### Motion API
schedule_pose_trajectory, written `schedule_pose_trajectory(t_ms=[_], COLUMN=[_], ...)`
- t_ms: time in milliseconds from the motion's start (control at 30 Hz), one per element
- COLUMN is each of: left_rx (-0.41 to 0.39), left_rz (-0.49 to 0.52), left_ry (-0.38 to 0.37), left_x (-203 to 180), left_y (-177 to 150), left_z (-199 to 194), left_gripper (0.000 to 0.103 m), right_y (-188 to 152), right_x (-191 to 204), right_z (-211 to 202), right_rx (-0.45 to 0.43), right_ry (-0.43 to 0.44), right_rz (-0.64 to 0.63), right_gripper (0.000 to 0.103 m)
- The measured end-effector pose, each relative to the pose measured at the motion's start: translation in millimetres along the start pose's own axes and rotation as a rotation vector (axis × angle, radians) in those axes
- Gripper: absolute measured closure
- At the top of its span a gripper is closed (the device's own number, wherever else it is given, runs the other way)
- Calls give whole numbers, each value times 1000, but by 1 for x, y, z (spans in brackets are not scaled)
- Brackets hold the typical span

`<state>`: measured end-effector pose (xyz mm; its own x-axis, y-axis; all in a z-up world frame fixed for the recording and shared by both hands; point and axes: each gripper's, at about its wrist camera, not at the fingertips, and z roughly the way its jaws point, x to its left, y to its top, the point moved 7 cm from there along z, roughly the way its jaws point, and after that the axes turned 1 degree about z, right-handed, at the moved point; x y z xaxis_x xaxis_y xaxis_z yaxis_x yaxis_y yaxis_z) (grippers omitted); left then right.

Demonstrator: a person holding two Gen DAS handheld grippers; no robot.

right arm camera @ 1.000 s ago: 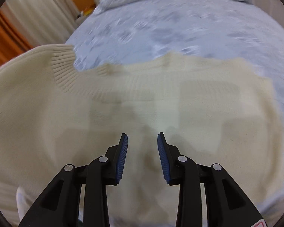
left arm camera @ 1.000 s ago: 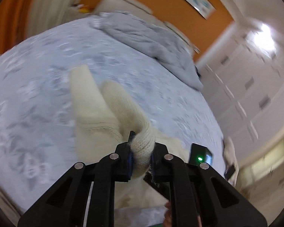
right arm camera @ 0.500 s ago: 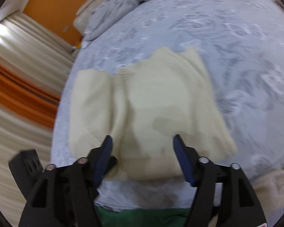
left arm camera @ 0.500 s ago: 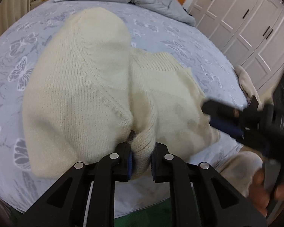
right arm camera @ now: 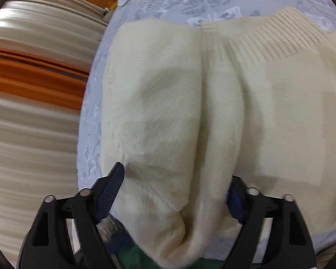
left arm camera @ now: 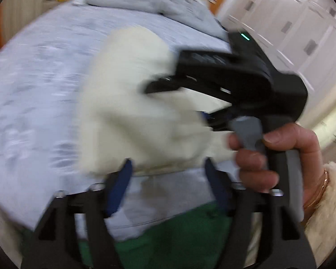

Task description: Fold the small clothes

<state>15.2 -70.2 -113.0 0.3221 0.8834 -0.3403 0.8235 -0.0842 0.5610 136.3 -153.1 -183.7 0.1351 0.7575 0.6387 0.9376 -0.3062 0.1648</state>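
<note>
A cream knitted sweater (right arm camera: 212,103) is lying partly folded on a bed covered by a pale blue butterfly-print sheet (right arm camera: 190,2), its ribbed collar toward the far side. The left gripper (left arm camera: 168,179) is standing with its jaws apart, having just been opening; nothing is between them, and the sweater's near edge is lying just beyond its blue pads. The right gripper (right arm camera: 177,192) has just been closing, its jaws straddling a bunched fold at the sweater's near edge; whether both pads are pressing it I cannot tell. A hand (left arm camera: 277,157) is holding the right gripper's handle.
</note>
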Motion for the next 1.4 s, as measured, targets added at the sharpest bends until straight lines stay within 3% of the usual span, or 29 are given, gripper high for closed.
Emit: schedule_pose_trajectory(t_ms=[33,167,300,400,533,600,700,733,767,800,867,967,1000,1067,1133,1200,1300,1333,1400], left_rx=[-16,-49,-82,-51,31,50,69,76,83,84,71,61,71,96,106,120,112,102,122], left_rz=[-21,-188,-136,-82,16,55,85,87,88,88,67,21,17,18,-7,-48,-51,-23,6], left_ry=[13,7,33,38,47,62,100,115,120,138,173,156,154,170,185,196,142,156,196], left_x=[10,44,42,30,4,-2,-8,-8,-8,-7,-1,3,3,4,7,14,11,5,-2], left_y=[-1,2,9,2,-10,-12,-11,-11,-10,-7,-3,4,6,9,11,10,9,10,9], left_z=[-8,-31,-45,-35,-5,10,30,35,40,47,53,58,61,68,70,68,63,62,69], left_gripper=[35,35,31,25,24,24,24,24,24,25,25,31,41,49,60,84,83,83,83], right_y=[1,20,43,52,33,18,11,10,11,11,9,7,9,20,36,45,48,45,39], right_x=[4,48,58,-4,-119,-134,-120,-110,-105,-100,-89,-77,-72,-53,-23,3,19,8,-52], right_z=[-1,-47,-121,-144,-110,-99,-104,-105,-106,-104,-92,-74,-67,-59,-70,-110,-175,-181,-157], right_rx=[-5,-118,-261,-289,-161,-131,-167,-172,-173,-172,-150,-99,-97,-110,-167,-271,-404,-410,-337], right_ry=[18,140,166,81,-51,-62,25,47,54,58,57,111,126,54,39,111,173,149,-43], right_rz=[-2,-65,-101,1,209,227,218,203,196,191,182,207,201,131,41,-14,-75,-77,9], right_gripper=[86,92,94,94,93,90,82,67,44,37,34,34,36,81,88,90,92,92,92])
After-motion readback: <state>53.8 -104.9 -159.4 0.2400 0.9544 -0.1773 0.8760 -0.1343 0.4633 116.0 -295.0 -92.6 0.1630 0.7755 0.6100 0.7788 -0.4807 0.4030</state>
